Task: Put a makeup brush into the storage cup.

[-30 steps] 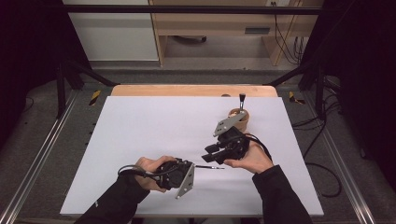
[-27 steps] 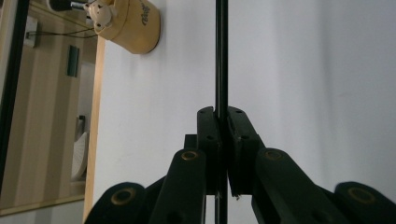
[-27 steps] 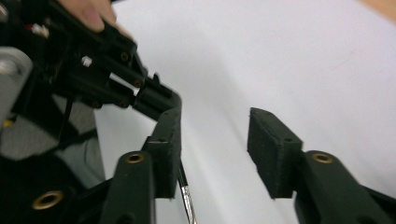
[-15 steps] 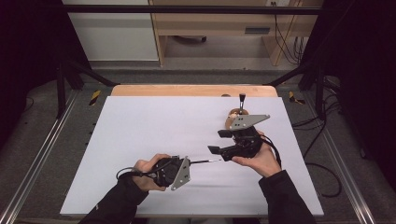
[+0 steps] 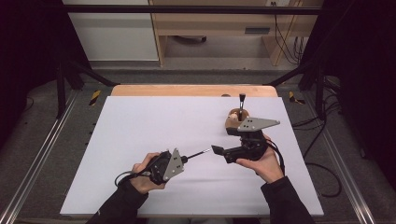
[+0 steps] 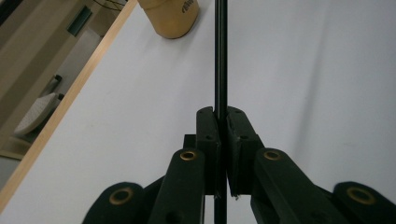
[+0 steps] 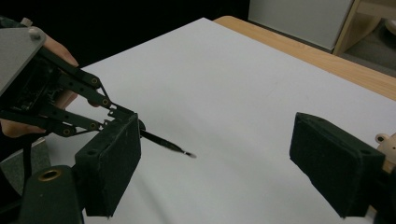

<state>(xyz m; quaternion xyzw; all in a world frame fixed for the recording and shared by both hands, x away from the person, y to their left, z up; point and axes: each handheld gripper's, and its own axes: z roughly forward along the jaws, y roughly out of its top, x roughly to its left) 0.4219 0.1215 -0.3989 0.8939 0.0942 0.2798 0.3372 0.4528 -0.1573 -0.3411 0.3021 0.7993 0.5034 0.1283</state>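
A thin black rod [image 5: 197, 154] sticks out of my left gripper [image 5: 185, 159], which is shut on it low on the white board. In the left gripper view the pads [image 6: 208, 135] pinch the rod [image 6: 220, 56], which points toward a tan wooden cup [image 6: 170, 16]. My right gripper [image 5: 222, 153] sits just right of the rod's tip; its jaws have just been opening and stand wide, with nothing between them. In the right gripper view the rod [image 7: 166, 144] ends short of the right gripper [image 7: 224, 172], and the left gripper [image 7: 133, 122] is at the left.
The tan wooden cup [image 5: 233, 120] stands behind the right hand with a black tool [image 5: 242, 103] upright in it. The white board [image 5: 140, 121] covers a wooden table [image 5: 187, 90]. Metal rails run along both sides, and cables trail at the right.
The right gripper has pulled back to the right, off the rod, and its jaws have spread. The left gripper has kept its hold on the rod and barely moved.
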